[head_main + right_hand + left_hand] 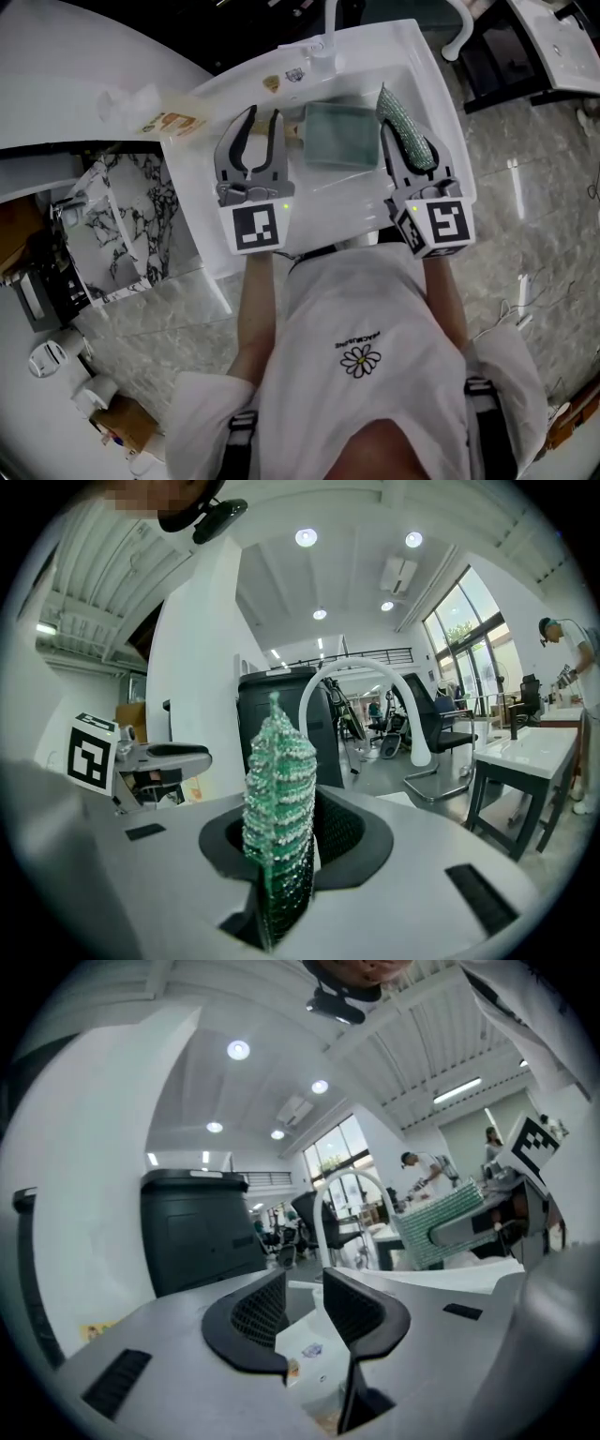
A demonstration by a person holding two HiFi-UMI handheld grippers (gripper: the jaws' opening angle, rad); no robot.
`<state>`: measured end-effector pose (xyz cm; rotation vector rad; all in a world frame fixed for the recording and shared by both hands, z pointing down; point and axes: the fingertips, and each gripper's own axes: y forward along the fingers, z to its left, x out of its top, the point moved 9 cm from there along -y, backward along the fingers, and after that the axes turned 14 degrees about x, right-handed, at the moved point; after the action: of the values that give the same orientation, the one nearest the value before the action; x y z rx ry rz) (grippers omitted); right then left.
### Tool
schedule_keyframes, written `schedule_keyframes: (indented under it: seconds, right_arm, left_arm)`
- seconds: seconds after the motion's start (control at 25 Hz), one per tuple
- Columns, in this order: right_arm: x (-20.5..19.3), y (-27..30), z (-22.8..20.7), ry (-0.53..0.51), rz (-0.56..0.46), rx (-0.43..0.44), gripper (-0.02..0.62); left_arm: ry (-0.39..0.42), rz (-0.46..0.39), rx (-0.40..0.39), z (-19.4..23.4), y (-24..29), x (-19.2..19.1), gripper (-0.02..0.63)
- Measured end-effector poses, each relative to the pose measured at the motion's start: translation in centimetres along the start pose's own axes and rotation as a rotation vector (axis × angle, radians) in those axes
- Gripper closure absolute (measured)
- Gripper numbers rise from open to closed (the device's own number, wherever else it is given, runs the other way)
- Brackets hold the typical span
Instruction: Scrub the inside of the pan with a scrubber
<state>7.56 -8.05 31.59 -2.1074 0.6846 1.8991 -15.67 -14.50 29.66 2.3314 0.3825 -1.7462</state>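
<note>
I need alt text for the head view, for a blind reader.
Seen from above, a person holds two grippers over a white sink with a square greenish pan in it. The right gripper clamps a green scrubber; the left gripper is open and empty.

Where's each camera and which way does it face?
Head view: on the head, steeply down at sink, pan, left gripper, right gripper, forearms, shirt.
Left gripper view: on left gripper, along its open, empty jaws into the room; right gripper at right.
Right gripper view: on right gripper, along jaws shut on scrubber; left gripper at left.
Both gripper views share faucet and scrubber.
</note>
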Motion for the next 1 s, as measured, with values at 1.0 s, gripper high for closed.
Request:
schedule_keyframes:
  seconds: [1.0]
  right_arm:
    - [-4.7,1.3,-1.1,0.071,0.212,0.077,0.528]
  left_arm:
    - [1.197,0.711,-1.058,0.6,8.8,-19.6,0.37]
